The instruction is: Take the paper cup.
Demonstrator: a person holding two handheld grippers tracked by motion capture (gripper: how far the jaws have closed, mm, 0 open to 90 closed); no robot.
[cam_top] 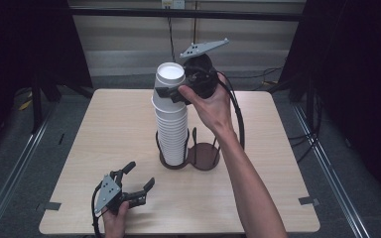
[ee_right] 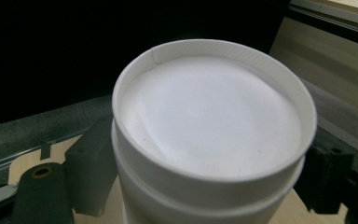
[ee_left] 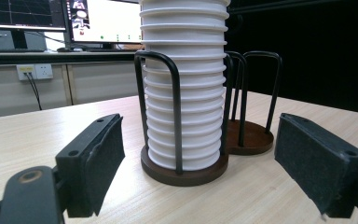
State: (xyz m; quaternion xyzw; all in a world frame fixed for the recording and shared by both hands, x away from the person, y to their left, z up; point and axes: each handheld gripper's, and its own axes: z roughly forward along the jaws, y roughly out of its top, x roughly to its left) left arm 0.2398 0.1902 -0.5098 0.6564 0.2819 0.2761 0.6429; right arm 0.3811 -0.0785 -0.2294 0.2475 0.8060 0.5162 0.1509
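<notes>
A tall stack of upturned white paper cups [cam_top: 172, 131] [ee_left: 186, 93] stands in one ring of a dark brown two-ring holder [cam_top: 204, 157] [ee_left: 186, 176] with black wire loops, mid-table. The other ring [ee_left: 253, 139] holds nothing. My right gripper [cam_top: 168, 91] [ee_right: 209, 179] is up at the stack's top, its jaws pressed on both sides of the top cup [cam_top: 170, 75] [ee_right: 212, 121], whose recessed base faces the camera. My left gripper [cam_top: 140, 175] [ee_left: 200, 133] rests low near the table's front left, open, pointing at the stack with nothing between its jaws.
The light wooden table [cam_top: 114, 124] has dark floor and metal rails on both sides. A cable [cam_top: 238, 119] trails from the right gripper along the forearm. Monitors [ee_left: 105, 21] and a wall socket [ee_left: 32, 71] stand beyond the table in the left gripper view.
</notes>
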